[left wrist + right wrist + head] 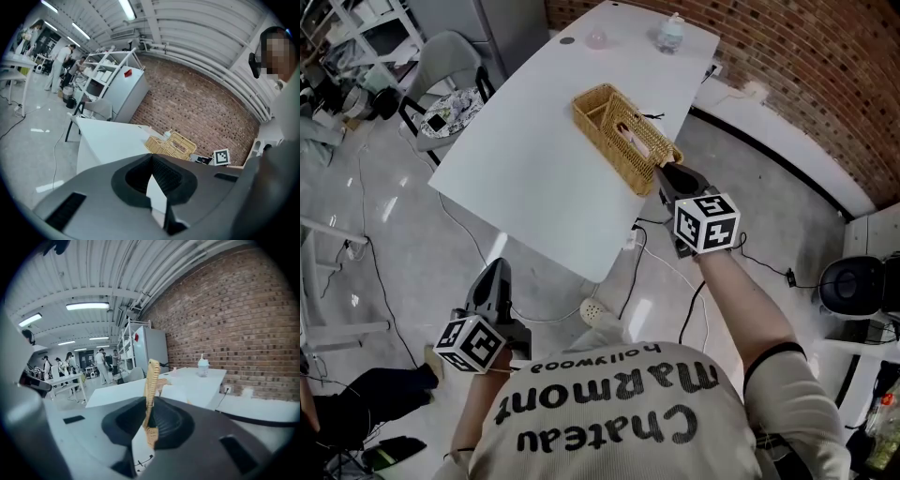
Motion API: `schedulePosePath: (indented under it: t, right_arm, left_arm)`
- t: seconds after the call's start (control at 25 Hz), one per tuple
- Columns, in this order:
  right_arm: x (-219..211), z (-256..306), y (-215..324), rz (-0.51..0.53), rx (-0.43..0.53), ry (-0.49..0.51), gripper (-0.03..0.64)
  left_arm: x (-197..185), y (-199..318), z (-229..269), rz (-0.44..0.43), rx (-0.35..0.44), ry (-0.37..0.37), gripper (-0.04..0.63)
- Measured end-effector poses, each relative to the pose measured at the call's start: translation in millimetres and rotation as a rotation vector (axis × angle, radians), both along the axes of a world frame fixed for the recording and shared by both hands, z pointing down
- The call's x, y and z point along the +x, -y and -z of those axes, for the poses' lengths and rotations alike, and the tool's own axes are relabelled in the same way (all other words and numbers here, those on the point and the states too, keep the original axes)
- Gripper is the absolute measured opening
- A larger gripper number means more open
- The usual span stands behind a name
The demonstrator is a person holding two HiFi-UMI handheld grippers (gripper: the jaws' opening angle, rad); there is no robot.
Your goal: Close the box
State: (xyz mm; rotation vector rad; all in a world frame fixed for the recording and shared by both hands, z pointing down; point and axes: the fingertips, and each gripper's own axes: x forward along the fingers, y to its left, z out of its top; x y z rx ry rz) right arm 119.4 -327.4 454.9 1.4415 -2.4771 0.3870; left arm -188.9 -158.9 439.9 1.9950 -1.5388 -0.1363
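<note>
A woven wicker box [619, 136] lies on the white table [525, 178], toward its right edge; the left gripper view shows the box [171, 145] far off. My right gripper [666, 173] is at the box's near right corner. In the right gripper view a thin wicker lid [152, 380] stands edge-on between the jaws, and my right gripper [150, 416] is shut on it. My left gripper [492, 281] hangs low off the table's near side, over the floor. Its jaws meet at the tips, so my left gripper [151, 161] is shut and holds nothing.
A clear lidded cup [670, 33] and a small pinkish object [596, 39] stand at the table's far end. A chair [450, 84] is left of the table. Cables run over the floor below the table's near edge. A brick wall is close on the right.
</note>
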Motion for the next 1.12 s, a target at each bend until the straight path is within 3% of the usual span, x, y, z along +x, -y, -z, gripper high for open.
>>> schedulePosePath:
  t: [0.32, 1.12]
  right_arm:
    - [12, -10, 10, -0.018, -0.005, -0.002, 0.083]
    - [32, -29, 20, -0.152, -0.099, 0.207, 0.106]
  left_arm:
    - [-1, 8, -6, 0.007, -0.009, 0.003, 0.002]
    - [14, 91, 20, -0.044, 0.068, -0.012, 0.002]
